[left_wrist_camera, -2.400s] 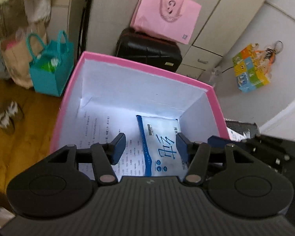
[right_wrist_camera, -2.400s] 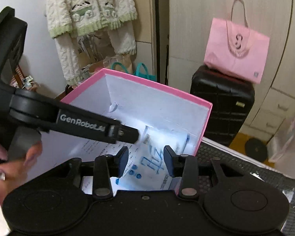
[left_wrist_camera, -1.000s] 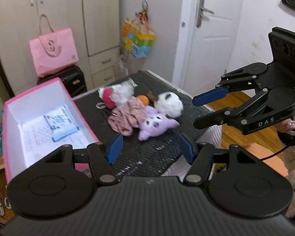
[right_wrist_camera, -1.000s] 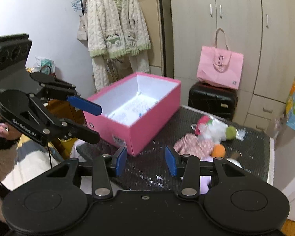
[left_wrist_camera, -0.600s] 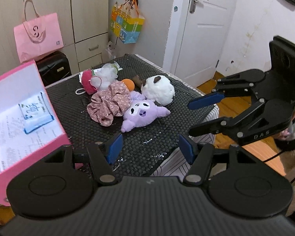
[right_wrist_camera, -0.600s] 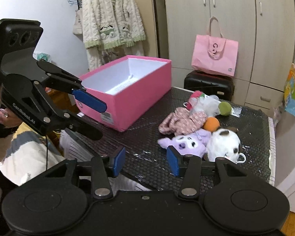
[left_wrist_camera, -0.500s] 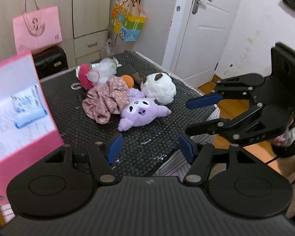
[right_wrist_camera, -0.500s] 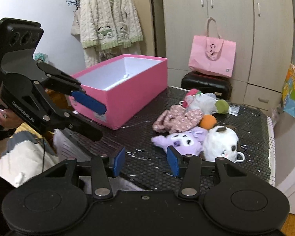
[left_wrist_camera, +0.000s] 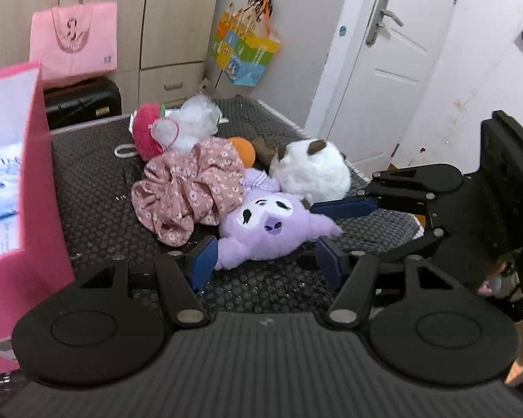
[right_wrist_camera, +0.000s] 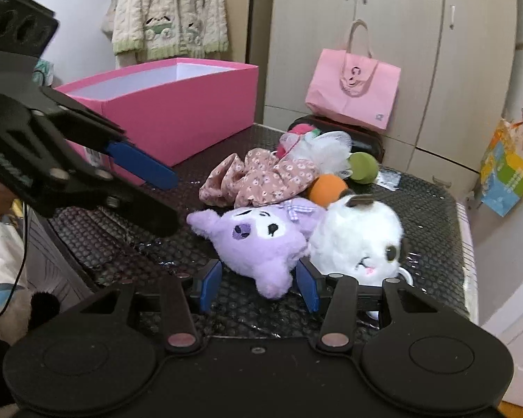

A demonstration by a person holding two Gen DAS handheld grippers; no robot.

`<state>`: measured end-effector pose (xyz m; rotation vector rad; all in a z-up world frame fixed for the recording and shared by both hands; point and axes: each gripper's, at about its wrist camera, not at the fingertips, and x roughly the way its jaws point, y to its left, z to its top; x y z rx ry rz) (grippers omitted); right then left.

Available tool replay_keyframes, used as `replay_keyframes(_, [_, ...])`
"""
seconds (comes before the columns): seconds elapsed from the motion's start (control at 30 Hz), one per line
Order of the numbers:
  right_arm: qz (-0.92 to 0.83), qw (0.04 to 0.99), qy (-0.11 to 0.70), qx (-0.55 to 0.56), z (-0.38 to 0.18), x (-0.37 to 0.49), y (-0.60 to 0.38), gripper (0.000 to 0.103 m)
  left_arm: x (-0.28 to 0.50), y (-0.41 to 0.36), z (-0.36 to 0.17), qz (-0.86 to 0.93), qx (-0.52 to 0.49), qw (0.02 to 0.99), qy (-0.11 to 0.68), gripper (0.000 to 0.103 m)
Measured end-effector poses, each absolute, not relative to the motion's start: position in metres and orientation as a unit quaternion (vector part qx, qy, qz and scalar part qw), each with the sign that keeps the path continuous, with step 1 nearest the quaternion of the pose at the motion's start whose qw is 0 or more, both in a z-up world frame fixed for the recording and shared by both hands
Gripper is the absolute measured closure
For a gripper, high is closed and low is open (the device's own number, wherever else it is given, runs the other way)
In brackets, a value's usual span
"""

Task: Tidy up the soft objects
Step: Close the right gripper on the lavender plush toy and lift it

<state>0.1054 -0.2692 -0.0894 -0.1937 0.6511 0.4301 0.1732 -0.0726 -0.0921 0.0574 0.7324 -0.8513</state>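
The purple plush is seen lying face-up on the black mat, close to the mat's near edge, with bare mat left toward the pink box and a floral cloth, an orange ball and a white plush packed against its far side. One soft purple limb is framed between the parted, unpressing fingers of the right gripper. The left gripper is held half-spread just short of the plush, nothing gripped.
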Motion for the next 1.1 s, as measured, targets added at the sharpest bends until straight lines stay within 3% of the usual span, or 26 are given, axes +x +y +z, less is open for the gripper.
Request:
replay_keyframes(0.27, [0.208,0.917,0.315,-0.131,-0.099,0.118,-0.257,0.049,0.197,-0.089,-0.115,-0.393,0.001,0.843,0.366,0.043])
replay_keyframes(0.53, [0.209,0.919,0.306,-0.136,-0.106,0.127,-0.258,0.031,0.198,-0.094,-0.120,-0.378,-0.025,0.857,0.348,0.042])
replay_keyframes(1.1, [0.195,0.930,0.298,-0.090,-0.108,0.125,-0.254,0.042,0.184,-0.105,-0.117,-0.367,-0.001,0.860,0.353,0.047])
